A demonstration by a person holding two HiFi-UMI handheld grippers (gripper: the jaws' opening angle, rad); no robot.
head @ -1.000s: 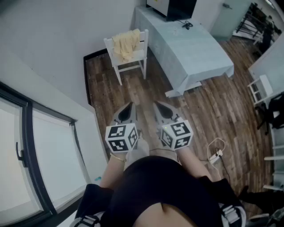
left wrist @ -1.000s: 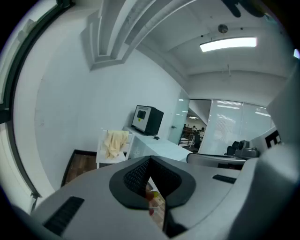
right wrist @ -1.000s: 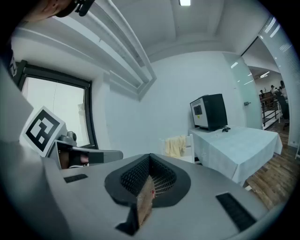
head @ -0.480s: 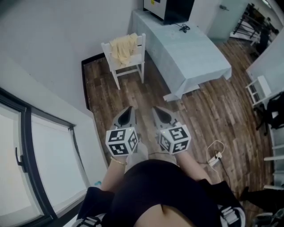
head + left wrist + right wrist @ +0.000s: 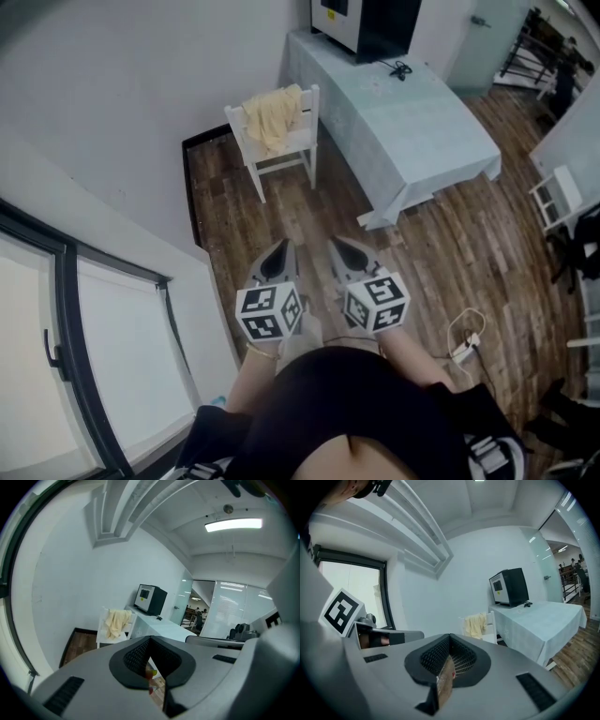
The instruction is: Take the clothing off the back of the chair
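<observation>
A pale yellow garment (image 5: 273, 116) hangs over the back of a white chair (image 5: 297, 141) that stands against the far wall, beside a long table. The same garment (image 5: 116, 623) and chair (image 5: 101, 632) appear small in the left gripper view, and the garment (image 5: 476, 624) shows again in the right gripper view. My left gripper (image 5: 283, 249) and right gripper (image 5: 340, 247) are held side by side close to my body, well short of the chair. Both are shut with nothing between the jaws.
A long table (image 5: 450, 141) under a light blue cloth stands right of the chair, with a black and white machine (image 5: 364, 21) at its far end. A window (image 5: 66, 366) runs along the left wall. A cable and power strip (image 5: 464, 349) lie on the wood floor at right.
The chair and table sit slightly further right and lower in the head view than a second ago. Both grippers stay side by side, shifted a little lower in the picture.
</observation>
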